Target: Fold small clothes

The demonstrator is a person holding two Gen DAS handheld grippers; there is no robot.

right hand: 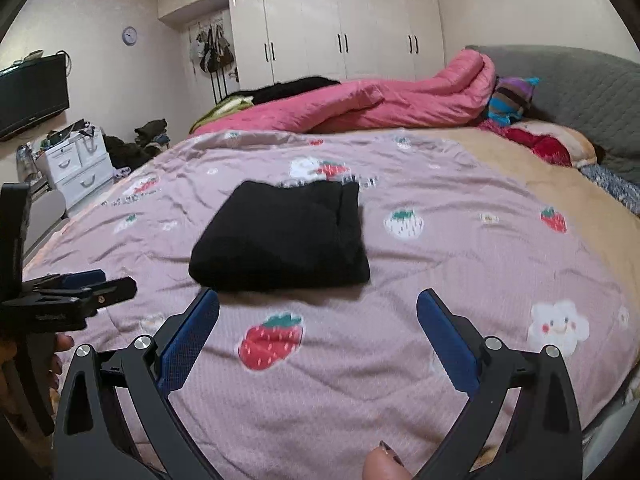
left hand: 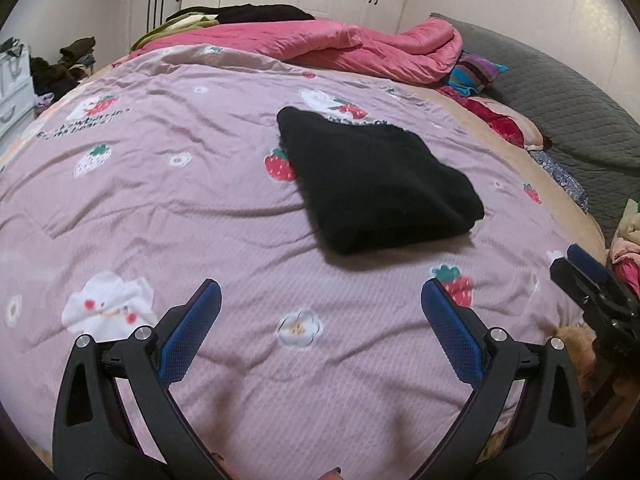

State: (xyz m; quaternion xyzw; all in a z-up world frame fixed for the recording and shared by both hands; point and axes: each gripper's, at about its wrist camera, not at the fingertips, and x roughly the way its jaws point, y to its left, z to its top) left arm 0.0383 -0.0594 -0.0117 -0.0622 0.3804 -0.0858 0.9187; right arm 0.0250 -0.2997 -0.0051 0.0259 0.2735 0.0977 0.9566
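Garment point(left hand: 376, 184) sits folded, a black rectangular bundle, on the pink strawberry-print quilt point(left hand: 200, 208), roughly mid-bed. Your left gripper point(left hand: 320, 296) hangs above bare quilt short of the bundle, jaws spread wide, nothing between the blue pads point(left hand: 192, 332). Your right gripper point(right hand: 318, 304) is the same: jaws fully apart, empty, with the garment's near edge just beyond its fingertips. Neither gripper touches the garment.

In the left wrist view the right gripper shows at the right edge, beside the bed's side. In the right wrist view the left gripper shows at the left edge, with your fingers under it.

Pink duvet point(right hand: 360, 104) is bunched along the far side of the bed, dark clothing behind it. Grey padded headboard point(right hand: 580, 92) stands on the right, a red pillow point(right hand: 548, 148) before it. White wardrobe doors point(right hand: 320, 28) fill the back wall.
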